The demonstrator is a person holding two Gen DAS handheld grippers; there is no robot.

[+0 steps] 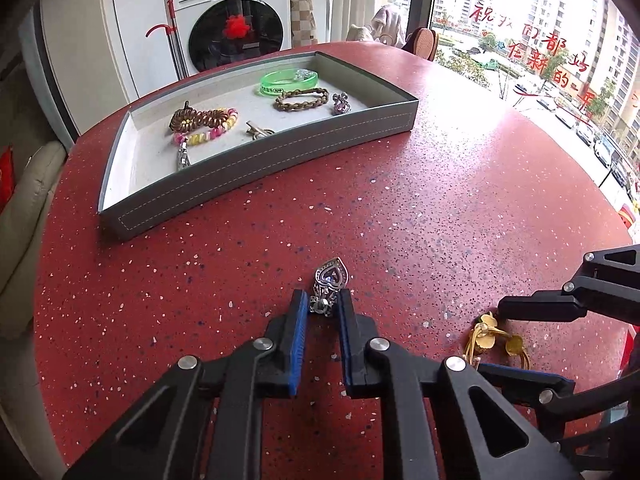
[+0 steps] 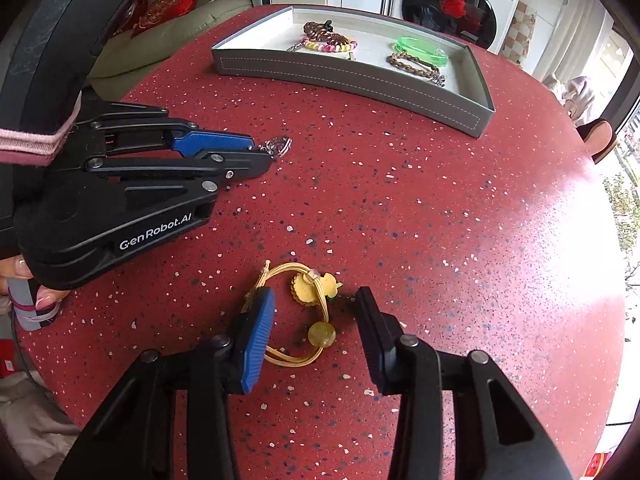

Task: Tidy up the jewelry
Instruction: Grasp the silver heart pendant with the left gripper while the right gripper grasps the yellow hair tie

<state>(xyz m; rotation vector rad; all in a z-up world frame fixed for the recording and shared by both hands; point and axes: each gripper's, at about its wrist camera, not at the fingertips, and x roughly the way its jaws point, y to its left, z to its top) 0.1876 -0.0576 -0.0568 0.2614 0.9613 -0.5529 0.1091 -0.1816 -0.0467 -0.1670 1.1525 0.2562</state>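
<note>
A silver teardrop brooch (image 1: 330, 284) with a purple stone lies on the red speckled table (image 1: 440, 208). My left gripper (image 1: 323, 307) is shut on the brooch's lower end, and in the right wrist view the brooch (image 2: 280, 145) pokes out past the left gripper (image 2: 262, 153). A yellow hair tie (image 2: 314, 286) with flower and ball charms lies between the fingers of my right gripper (image 2: 314, 308). That gripper is open: its blue left pad sits over the cord, and its right finger stands clear. The grey tray (image 1: 280, 152) holds several pieces.
In the tray lie a green bangle (image 1: 288, 80), a brown braided bracelet (image 1: 302, 98), spiral hair ties (image 1: 204, 120), a metal clip (image 1: 258, 130) and a small pendant (image 1: 341, 104). A washing machine (image 1: 236, 28) stands behind the table. A sofa (image 2: 192, 4) is at the left.
</note>
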